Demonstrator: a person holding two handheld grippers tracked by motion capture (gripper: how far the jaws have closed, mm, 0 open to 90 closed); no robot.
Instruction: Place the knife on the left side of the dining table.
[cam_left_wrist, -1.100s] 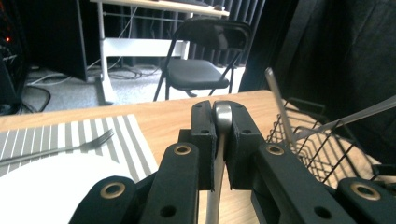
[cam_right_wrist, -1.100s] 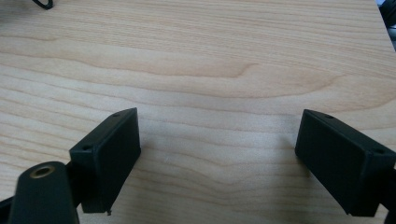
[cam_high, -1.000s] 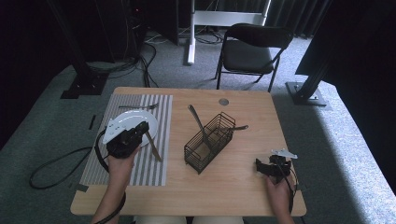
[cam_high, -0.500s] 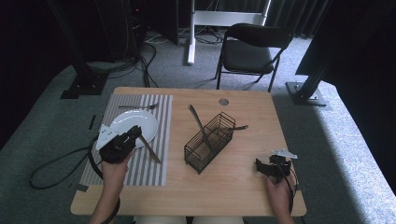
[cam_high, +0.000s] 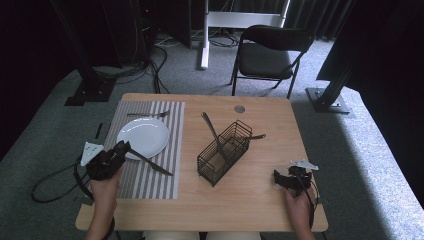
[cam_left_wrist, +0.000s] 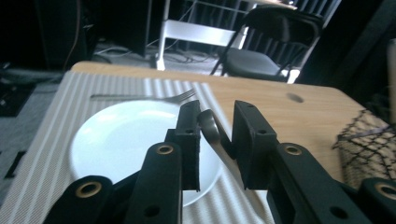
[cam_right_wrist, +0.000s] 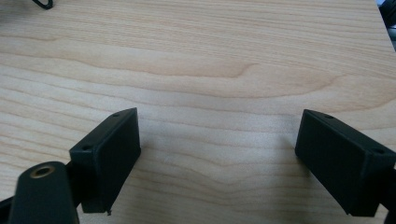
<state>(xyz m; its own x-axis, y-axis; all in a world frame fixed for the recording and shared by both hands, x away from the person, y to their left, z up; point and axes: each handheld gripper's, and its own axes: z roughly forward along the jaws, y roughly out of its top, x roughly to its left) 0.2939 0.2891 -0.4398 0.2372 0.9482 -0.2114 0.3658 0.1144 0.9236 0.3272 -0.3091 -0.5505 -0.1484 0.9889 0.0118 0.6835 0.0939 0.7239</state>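
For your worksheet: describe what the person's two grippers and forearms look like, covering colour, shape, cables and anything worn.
Both grippers are black, each with two flat, block-shaped jaws on bars with brass-ringed holes. The left gripper and right gripper each carry a pale grey three-cornered plate on top. A black cable trails from each. The forearms are bare, with no sleeves in view.

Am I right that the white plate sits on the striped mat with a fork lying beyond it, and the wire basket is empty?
Not quite. The wire basket is not empty: the high view shows a utensil standing up out of it. The rest holds: the white plate sits on the striped mat, with the fork lying beyond it.
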